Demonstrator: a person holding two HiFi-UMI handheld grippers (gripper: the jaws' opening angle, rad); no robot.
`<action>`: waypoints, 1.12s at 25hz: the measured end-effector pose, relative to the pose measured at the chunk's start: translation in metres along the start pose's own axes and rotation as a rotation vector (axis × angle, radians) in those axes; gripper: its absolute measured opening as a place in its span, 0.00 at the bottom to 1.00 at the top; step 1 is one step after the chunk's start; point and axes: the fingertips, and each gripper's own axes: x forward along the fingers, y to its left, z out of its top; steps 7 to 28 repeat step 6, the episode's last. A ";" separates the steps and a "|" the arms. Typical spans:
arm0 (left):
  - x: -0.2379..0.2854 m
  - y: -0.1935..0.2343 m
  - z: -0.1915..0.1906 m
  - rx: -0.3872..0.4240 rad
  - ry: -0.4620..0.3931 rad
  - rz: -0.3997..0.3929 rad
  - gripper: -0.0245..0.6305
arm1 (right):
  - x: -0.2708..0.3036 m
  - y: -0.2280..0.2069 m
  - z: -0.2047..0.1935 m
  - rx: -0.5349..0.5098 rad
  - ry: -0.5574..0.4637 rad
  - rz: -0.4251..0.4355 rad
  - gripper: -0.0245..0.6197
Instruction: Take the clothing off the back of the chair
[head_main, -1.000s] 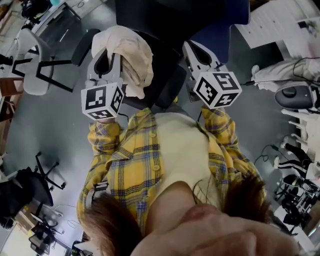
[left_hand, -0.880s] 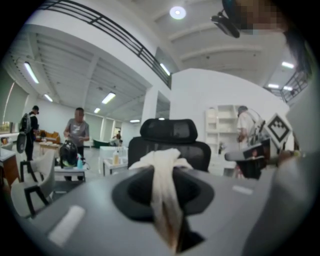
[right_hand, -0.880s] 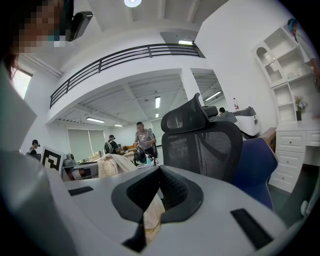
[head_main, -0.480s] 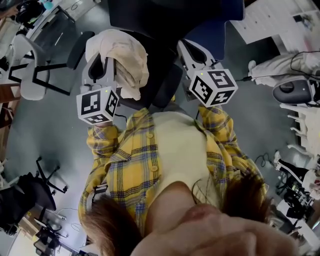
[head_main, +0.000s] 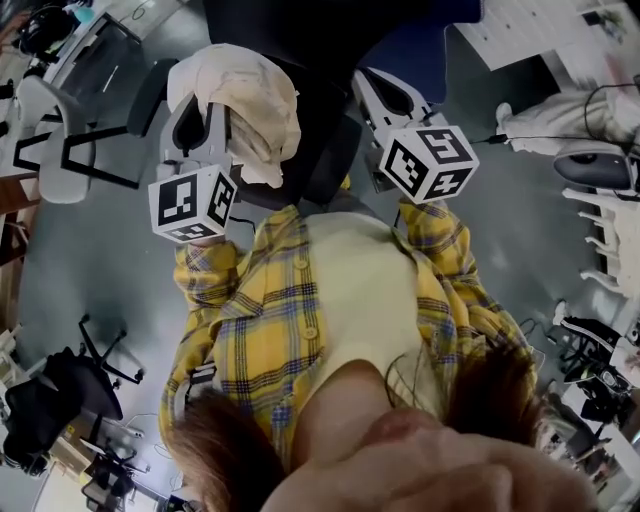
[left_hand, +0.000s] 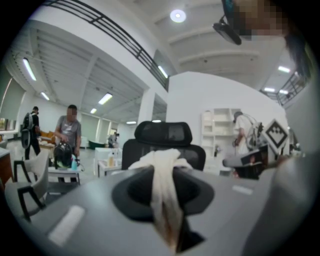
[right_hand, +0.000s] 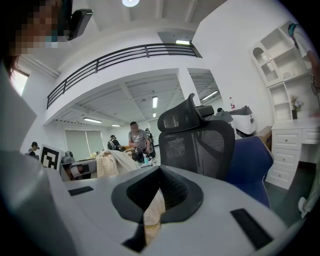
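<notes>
Pinching a cream garment (head_main: 240, 95), the left hand-held gripper (left_hand: 167, 217) holds it bunched over its tip beside a black mesh office chair (right_hand: 200, 145).

Seen from the head view, the garment hangs in folds at the left edge of the chair; whether it touches the chair cannot be told. The left jaws are pressed together on a band of the cloth that runs down between them, with the chair's headrest (left_hand: 162, 134) behind. The right hand-held gripper (right_hand: 147, 227), on the chair's other side, has its jaws closed on a strip of cream fabric (right_hand: 154, 205); whether that belongs to the same garment cannot be told.
</notes>
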 end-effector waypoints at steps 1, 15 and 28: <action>0.001 -0.001 0.001 0.001 -0.002 -0.003 0.16 | -0.001 -0.001 0.000 -0.001 -0.003 -0.003 0.06; 0.004 -0.010 0.005 0.006 -0.014 -0.025 0.16 | -0.004 -0.005 0.001 0.004 -0.004 -0.003 0.06; 0.004 -0.010 0.005 0.006 -0.014 -0.025 0.16 | -0.004 -0.005 0.001 0.004 -0.004 -0.003 0.06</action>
